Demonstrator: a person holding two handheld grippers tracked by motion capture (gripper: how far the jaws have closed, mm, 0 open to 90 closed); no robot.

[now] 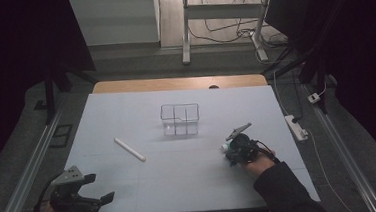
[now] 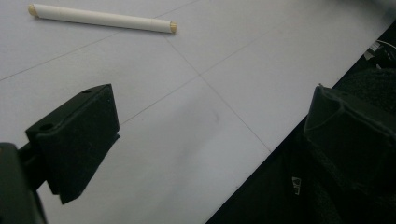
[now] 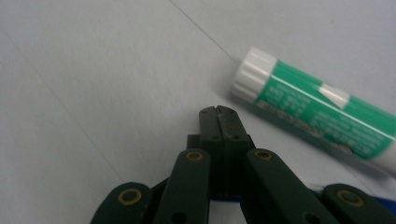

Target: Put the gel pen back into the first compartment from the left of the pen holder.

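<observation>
Grippers, two, are seen: left gripper [image 1: 98, 199] is spread wide over the table [image 1: 191, 186], nothing held; right gripper [image 3: 218, 111] is pinched closed, empty, just beside one green glue stick [image 3: 322, 112]. One white stick [image 1: 129, 149] and one clear divided box [image 1: 179, 119] are counted mid-table.

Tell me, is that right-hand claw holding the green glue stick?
No. The right gripper has its jaws pressed together with nothing between them, and the glue stick lies beside it on the table.

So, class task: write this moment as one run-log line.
left gripper: open, empty | right gripper: shut, empty, beside green-labelled glue stick | white paper-wrapped rod: lying loose | clear four-compartment box: empty
</observation>
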